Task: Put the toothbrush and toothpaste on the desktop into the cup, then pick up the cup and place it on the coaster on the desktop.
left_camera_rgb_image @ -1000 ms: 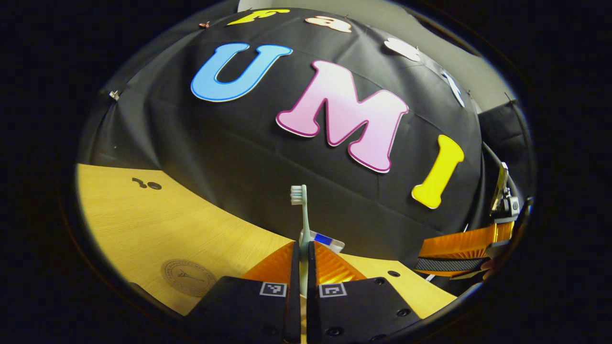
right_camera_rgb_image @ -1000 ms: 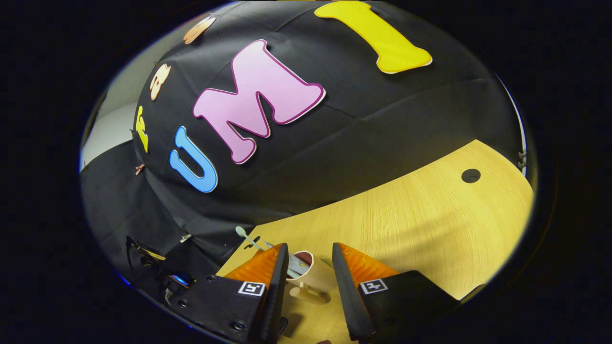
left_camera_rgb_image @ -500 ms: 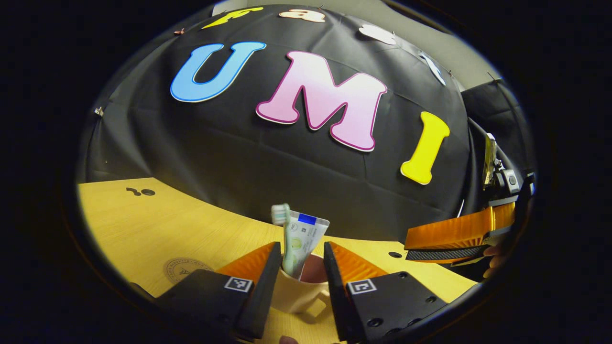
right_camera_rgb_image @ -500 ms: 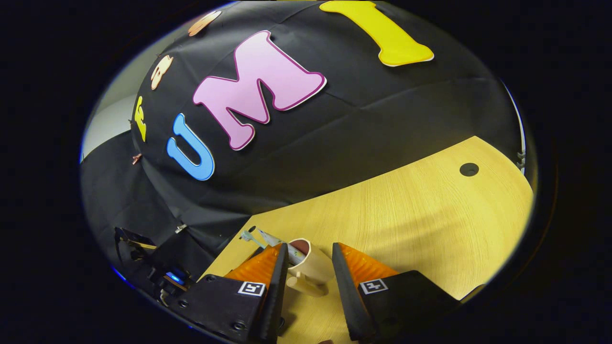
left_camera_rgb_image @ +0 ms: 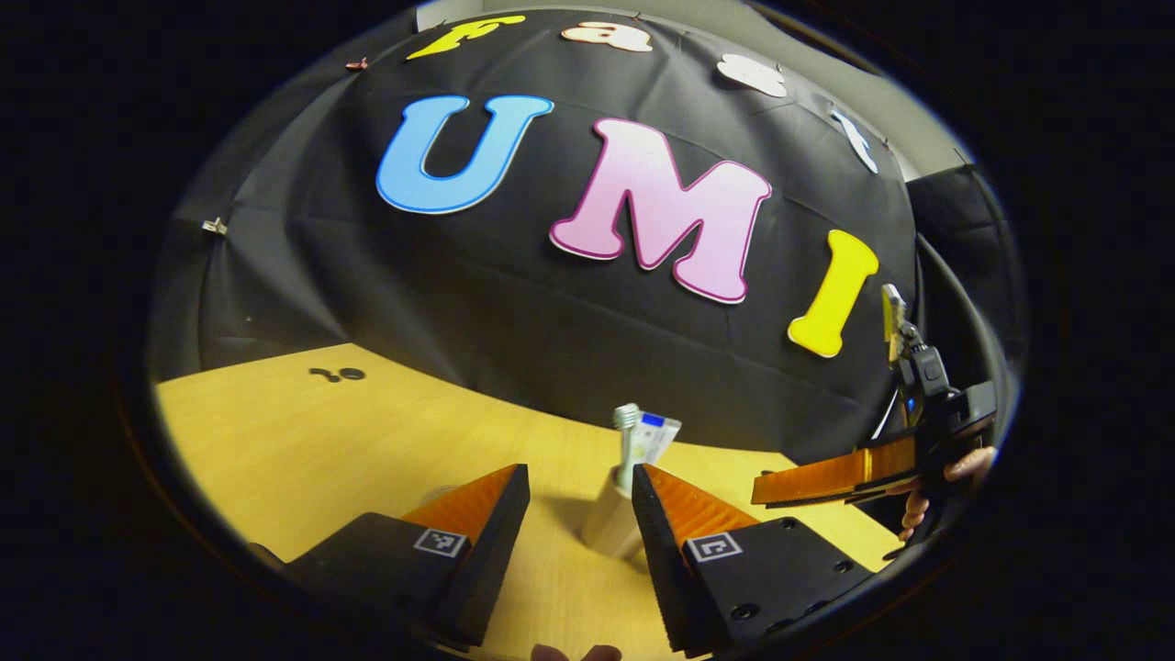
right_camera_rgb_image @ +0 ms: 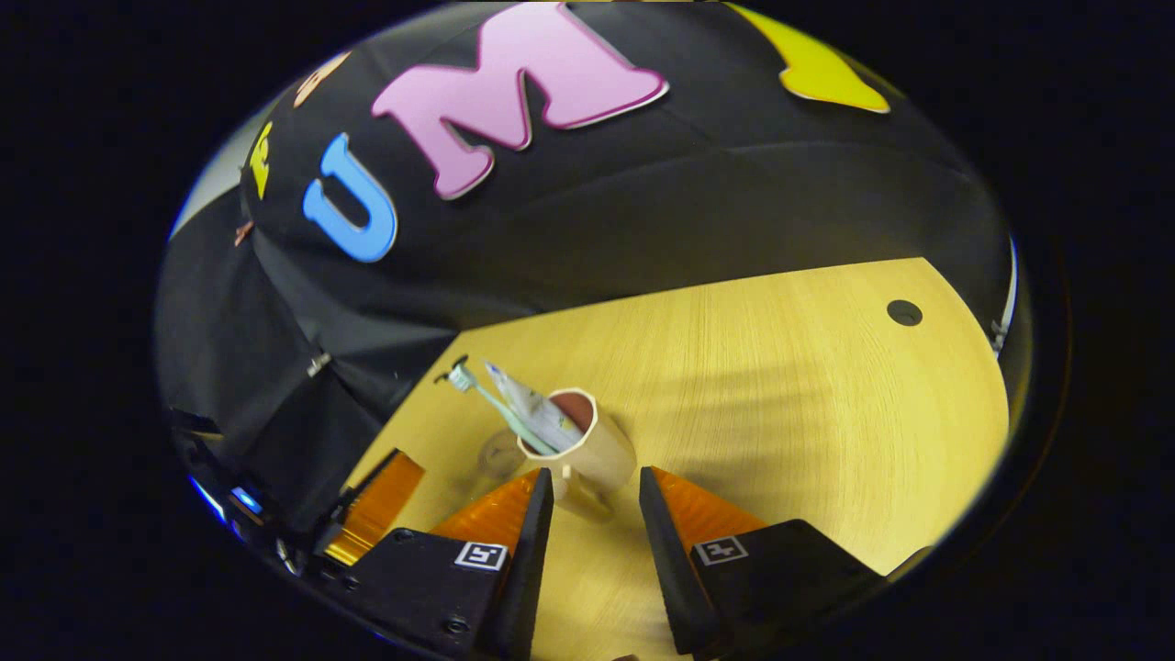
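Observation:
A beige cup (left_camera_rgb_image: pixel 608 525) stands upright on the wooden desktop (left_camera_rgb_image: pixel 367 431). The toothbrush (left_camera_rgb_image: pixel 626 419) and the toothpaste tube (left_camera_rgb_image: pixel 657 435) stick out of it. My left gripper (left_camera_rgb_image: pixel 578 477) is open, and the cup stands just past its fingertips, close to the right one. In the right gripper view the cup (right_camera_rgb_image: pixel 587 450) has its handle toward me, with the toothbrush (right_camera_rgb_image: pixel 486 395) and toothpaste (right_camera_rgb_image: pixel 525 406) leaning left. My right gripper (right_camera_rgb_image: pixel 595 477) is open, its tips just short of the cup. A round coaster (right_camera_rgb_image: pixel 500 452) lies flat just left of the cup.
The right gripper (left_camera_rgb_image: pixel 826 476), held by a hand (left_camera_rgb_image: pixel 955 470), shows at the right of the left gripper view. A left gripper finger (right_camera_rgb_image: pixel 376 505) shows at the lower left of the right gripper view. The desktop has small holes (right_camera_rgb_image: pixel 904 312) (left_camera_rgb_image: pixel 340 374).
My left gripper let go of the toothbrush, opened and drew back; the toothbrush now stands in the cup beside the toothpaste. My right gripper pulled back a little from the cup.

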{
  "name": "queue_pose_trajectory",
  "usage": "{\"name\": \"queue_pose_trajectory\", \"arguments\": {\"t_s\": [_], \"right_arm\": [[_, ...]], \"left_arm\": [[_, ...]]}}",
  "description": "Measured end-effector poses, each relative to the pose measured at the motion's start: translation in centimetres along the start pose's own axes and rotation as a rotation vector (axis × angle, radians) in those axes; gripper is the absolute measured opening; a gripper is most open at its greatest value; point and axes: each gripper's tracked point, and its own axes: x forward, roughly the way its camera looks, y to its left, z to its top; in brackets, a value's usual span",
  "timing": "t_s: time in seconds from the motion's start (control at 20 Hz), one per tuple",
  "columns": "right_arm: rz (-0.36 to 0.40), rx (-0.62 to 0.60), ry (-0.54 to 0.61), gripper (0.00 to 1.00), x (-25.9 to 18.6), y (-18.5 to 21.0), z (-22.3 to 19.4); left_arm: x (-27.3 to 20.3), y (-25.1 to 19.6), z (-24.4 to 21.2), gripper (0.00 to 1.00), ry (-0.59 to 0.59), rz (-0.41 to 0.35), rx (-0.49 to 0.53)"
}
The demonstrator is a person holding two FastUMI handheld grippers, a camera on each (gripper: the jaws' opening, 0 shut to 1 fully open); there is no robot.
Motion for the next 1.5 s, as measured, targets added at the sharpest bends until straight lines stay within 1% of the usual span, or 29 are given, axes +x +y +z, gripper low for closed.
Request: {"name": "queue_pose_trajectory", "arguments": {"t_s": [0.15, 0.2, 0.3, 0.4, 0.45, 0.55, 0.6, 0.65, 0.85, 0.9, 0.95, 1.0, 1.05, 1.1, 1.15, 1.2, 1.35, 1.5], "right_arm": [[-0.017, -0.055, 0.155, 0.59, 1.8, 1.5, -1.6], [-0.039, -0.063, 0.204, 0.59, 2.6, 1.5, -2.2], [-0.079, -0.114, 0.301, 0.59, 4.3, 1.2, -3.1], [-0.109, -0.191, 0.342, 0.59, 5.7, 1.5, -3.6], [-0.11, -0.226, 0.358, 0.59, 6.2, 2.2, -3.9], [-0.142, -0.274, 0.387, 0.59, 7.4, 2.7, -4.3], [-0.168, -0.294, 0.406, 0.48, 7.8, 2.5, -4.4], [-0.187, -0.302, 0.421, 0.59, 8.2, 2.3, -4.4], [-0.248, -0.27, 0.46, 0.57, 9.5, 1.5, -4.6], [-0.252, -0.257, 0.464, 0.61, 9.7, 1.4, -4.5], [-0.249, -0.241, 0.47, 0.43, 9.8, 1.3, -4.4], [-0.244, -0.253, 0.462, 0.29, 9.7, 1.1, -4.4], [-0.239, -0.282, 0.46, 0.28, 9.7, 1.1, -4.4], [-0.233, -0.306, 0.452, 0.18, 9.5, 1.1, -4.4], [-0.223, -0.319, 0.441, 0.22, 9.7, 1.1, -4.4], [-0.215, -0.319, 0.43, 0.2, 9.6, 1.3, -4.4], [-0.198, -0.33, 0.413, 0.2, 9.5, 1.8, -4.8], [-0.153, -0.33, 0.407, 0.19, 9.4, 4.0, -4.4]], "left_arm": [[-4.4, 2.9, -0.5, 0.72, 0.042, 0.055, -0.006], [-5.7, 3.7, -0.7, 0.72, 0.052, 0.068, 0.0], [-8.0, 5.3, -1.1, 0.72, 0.067, 0.097, 0.03], [-10.0, 6.4, -1.7, 0.72, 0.085, 0.117, 0.036], [-10.8, 6.8, -2.1, 0.72, 0.092, 0.118, 0.025], [-11.8, 7.3, -2.6, 0.72, 0.104, 0.123, 0.006], [-12.3, 7.7, -2.8, 0.72, 0.11, 0.128, 0.001], [-12.6, 8.0, -3.0, 0.72, 0.113, 0.133, -0.004], [-13.7, 8.9, -3.4, 0.72, 0.127, 0.135, -0.024], [-14.0, 9.1, -3.5, 0.72, 0.13, 0.135, -0.027], [-14.1, 9.4, -3.7, 0.72, 0.134, 0.138, -0.03], [-14.2, 9.7, -3.8, 0.73, 0.138, 0.141, -0.034], [-14.3, 9.9, -4.0, 0.72, 0.141, 0.147, -0.039], [-14.4, 10.2, -3.9, 0.72, 0.142, 0.152, -0.046], [-14.4, 10.3, -4.0, 0.73, 0.141, 0.154, -0.056], [-14.3, 10.4, -3.9, 0.72, 0.138, 0.156, -0.065], [-14.1, 10.3, -3.8, 0.72, 0.135, 0.159, -0.063], [-14.2, 10.2, -3.5, 0.72, 0.132, 0.154, -0.048]]}}
